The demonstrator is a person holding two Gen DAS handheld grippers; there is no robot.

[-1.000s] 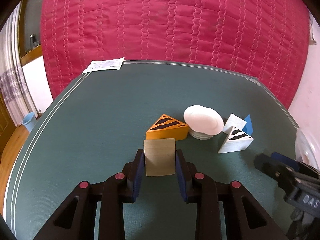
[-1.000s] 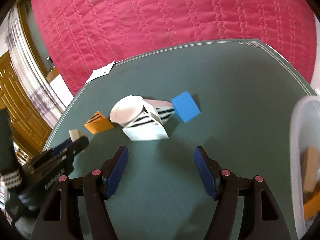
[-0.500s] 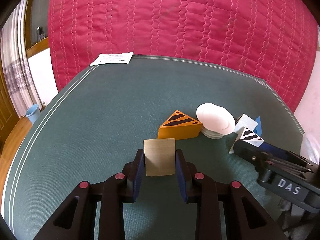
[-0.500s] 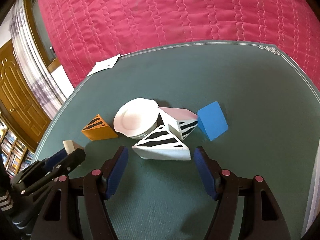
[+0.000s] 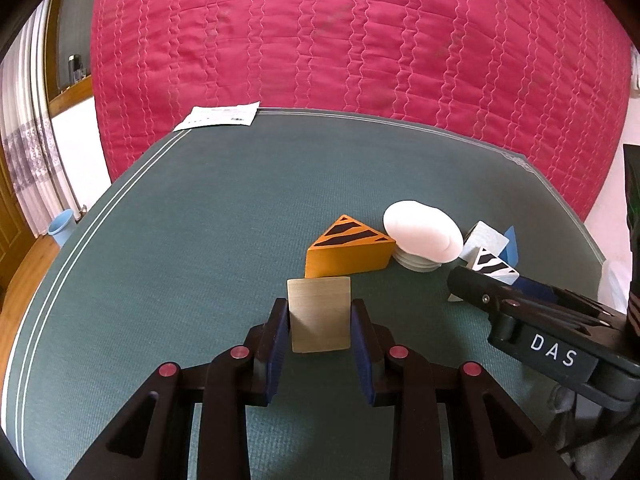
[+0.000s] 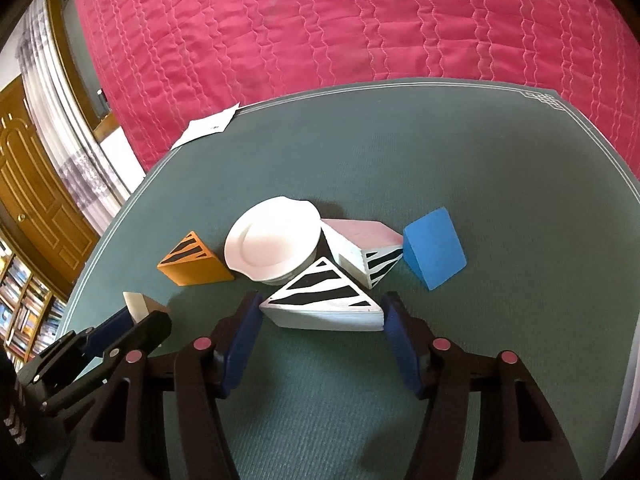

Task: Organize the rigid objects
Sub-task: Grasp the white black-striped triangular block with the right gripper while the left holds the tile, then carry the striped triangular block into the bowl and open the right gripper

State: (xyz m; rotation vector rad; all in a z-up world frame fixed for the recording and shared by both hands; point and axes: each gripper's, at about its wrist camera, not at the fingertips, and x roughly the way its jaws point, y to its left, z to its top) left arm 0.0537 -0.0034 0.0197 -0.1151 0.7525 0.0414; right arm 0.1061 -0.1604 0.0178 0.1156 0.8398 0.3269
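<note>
My left gripper (image 5: 320, 305) is shut on a beige wooden block (image 5: 319, 320), held just above the green table (image 5: 180, 260). In the right wrist view a white wedge with black stripes (image 6: 316, 292) lies between the jaws of my right gripper (image 6: 321, 301). Those jaws are closing, and the blue pads (image 6: 244, 332) touch both ends of the wedge. An orange striped wedge (image 5: 348, 250) sits just beyond the beige block. A second white striped wedge with a pink top (image 6: 364, 248) and a blue block (image 6: 434, 248) lie behind the right gripper's wedge.
A stack of white plates (image 6: 274, 244) stands between the orange wedge and the white wedges. A paper sheet (image 5: 220, 116) lies at the table's far left corner. A red quilt (image 5: 360, 40) hangs behind the table. A clear container's rim (image 6: 628, 380) shows at the right.
My right gripper moved forward until its jaws straddled the white striped wedge, then narrowed onto it. The left gripper kept still with the beige block.
</note>
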